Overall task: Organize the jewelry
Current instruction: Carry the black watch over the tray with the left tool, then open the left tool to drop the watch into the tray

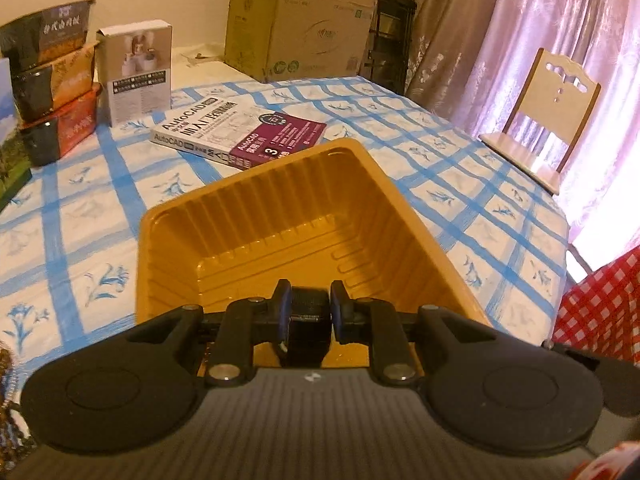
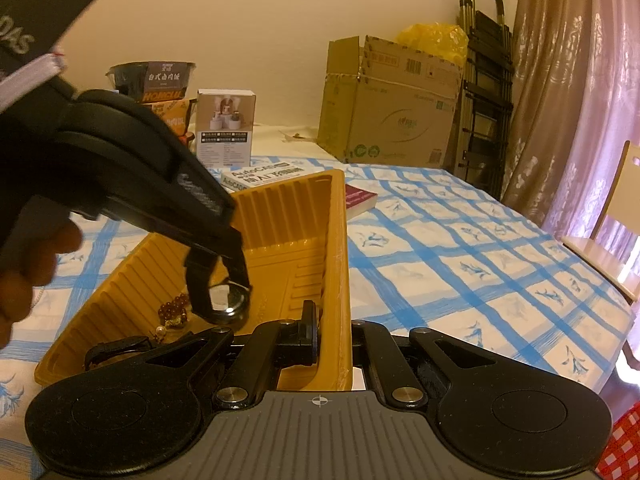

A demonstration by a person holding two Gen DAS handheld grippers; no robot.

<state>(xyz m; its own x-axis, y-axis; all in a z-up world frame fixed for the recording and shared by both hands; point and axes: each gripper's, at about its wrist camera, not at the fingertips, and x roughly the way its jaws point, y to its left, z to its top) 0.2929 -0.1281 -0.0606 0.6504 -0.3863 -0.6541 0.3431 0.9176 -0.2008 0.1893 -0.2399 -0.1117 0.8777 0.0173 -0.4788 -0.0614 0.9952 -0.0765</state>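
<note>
A yellow ribbed plastic tray [image 1: 280,208] lies on the blue-checked tablecloth. My left gripper [image 1: 310,300] is shut on a black wristwatch [image 1: 310,320], held by its case just above the tray's near end. In the right wrist view that left gripper [image 2: 218,280] hangs over the tray [image 2: 280,216] with the round-faced watch [image 2: 228,302] dangling from its fingers. My right gripper [image 2: 332,332] is shut on the tray's right wall. A brown bead bracelet [image 2: 172,308], a pearl piece [image 2: 160,330] and another black watch [image 2: 116,348] lie in the tray.
An AutoCAD book [image 1: 240,132] lies beyond the tray. A white box [image 1: 136,72] and stacked food bowls [image 1: 52,80] stand at the back left, a cardboard box [image 1: 300,20] behind. A wooden chair [image 1: 548,112] and curtains are on the right. Bead strings [image 1: 6,400] lie at the left edge.
</note>
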